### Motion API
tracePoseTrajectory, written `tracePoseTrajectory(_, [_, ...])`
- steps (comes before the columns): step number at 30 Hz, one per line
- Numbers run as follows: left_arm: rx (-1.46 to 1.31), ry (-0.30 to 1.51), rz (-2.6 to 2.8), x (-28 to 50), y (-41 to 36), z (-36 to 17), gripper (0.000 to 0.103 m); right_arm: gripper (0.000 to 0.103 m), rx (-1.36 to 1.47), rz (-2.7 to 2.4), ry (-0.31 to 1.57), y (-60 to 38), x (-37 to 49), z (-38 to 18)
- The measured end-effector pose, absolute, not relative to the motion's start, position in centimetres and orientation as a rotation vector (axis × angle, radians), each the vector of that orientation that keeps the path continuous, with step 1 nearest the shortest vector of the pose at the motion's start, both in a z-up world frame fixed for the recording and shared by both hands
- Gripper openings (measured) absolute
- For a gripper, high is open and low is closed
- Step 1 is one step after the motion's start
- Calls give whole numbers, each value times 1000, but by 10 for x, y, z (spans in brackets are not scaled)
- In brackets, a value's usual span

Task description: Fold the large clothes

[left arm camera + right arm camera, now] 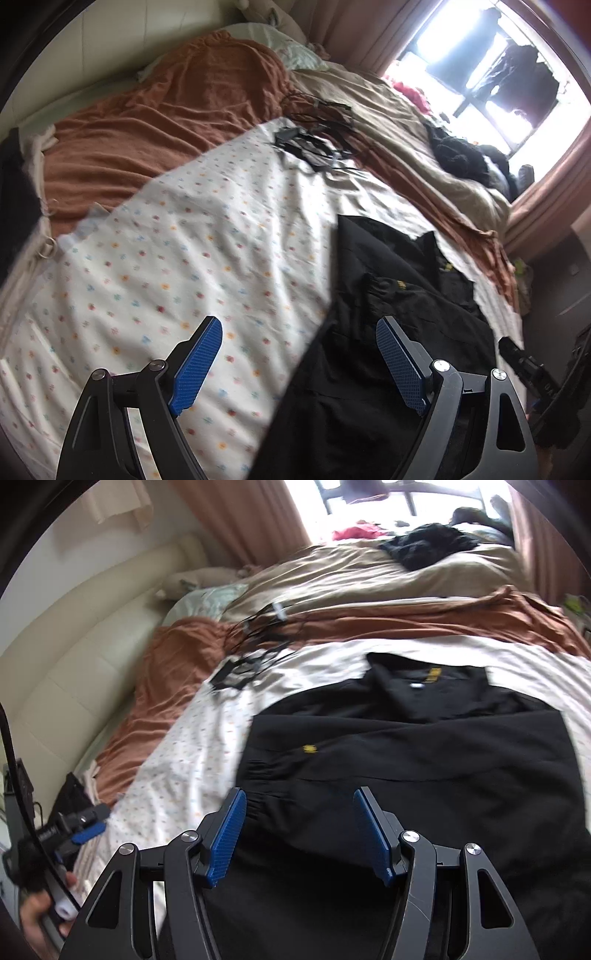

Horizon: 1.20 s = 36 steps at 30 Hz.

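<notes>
A black jacket [399, 280] with small yellow marks lies spread on a white flowered sheet [192, 240] on the bed. My left gripper [299, 325] hovers open over the jacket's left edge, one blue pad above the sheet and the other above the black cloth, with nothing between them. In the right wrist view the jacket [424, 753] fills the lower half, collar at the far side. My right gripper [301, 794] is open just above it, and a gathered cuff [258, 775] lies by the left pad. Nothing is gripped.
A rust-brown blanket [155, 125] and a beige duvet [399, 122] cover the far part of the bed. Black cables and a charger [314, 136] lie past the sheet. A dark clothes pile [458, 155] sits near the bright window [480, 62]. A cream headboard [74, 657] runs along the left.
</notes>
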<state>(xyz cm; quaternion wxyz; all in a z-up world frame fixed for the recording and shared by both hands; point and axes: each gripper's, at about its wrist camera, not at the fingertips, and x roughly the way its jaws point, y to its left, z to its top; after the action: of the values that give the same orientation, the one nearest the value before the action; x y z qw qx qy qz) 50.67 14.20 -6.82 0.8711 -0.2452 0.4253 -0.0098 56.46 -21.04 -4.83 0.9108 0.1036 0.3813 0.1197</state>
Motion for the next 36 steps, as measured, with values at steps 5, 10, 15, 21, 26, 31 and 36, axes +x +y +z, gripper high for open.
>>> tracePoseTrajectory(5, [-460, 864, -38, 488, 124, -49, 86, 71, 240, 157, 759, -273, 521, -31])
tracePoseTrajectory(10, [-427, 850, -83, 454, 104, -34, 89, 89, 257, 90, 720, -334, 469, -13])
tracePoseTrajectory(15, [-401, 840, -102, 418, 93, -20, 96, 95, 309, 49, 711, -384, 423, -5])
tracePoseTrajectory(21, [-376, 807, -102, 364, 94, -3, 103, 103, 417, 45, 682, -424, 366, -5])
tracePoseTrajectory(26, [-384, 772, -65, 319, 107, 2, 103, 103, 466, 45, 662, -441, 318, -12])
tracePoseTrajectory(31, [-404, 740, -27, 270, 130, 1, 103, 103, 472, 15, 647, -455, 271, -21])
tracePoseTrajectory(36, [-404, 732, -45, 237, 142, -7, 102, 101, 498, 1, 639, -473, 227, -35])
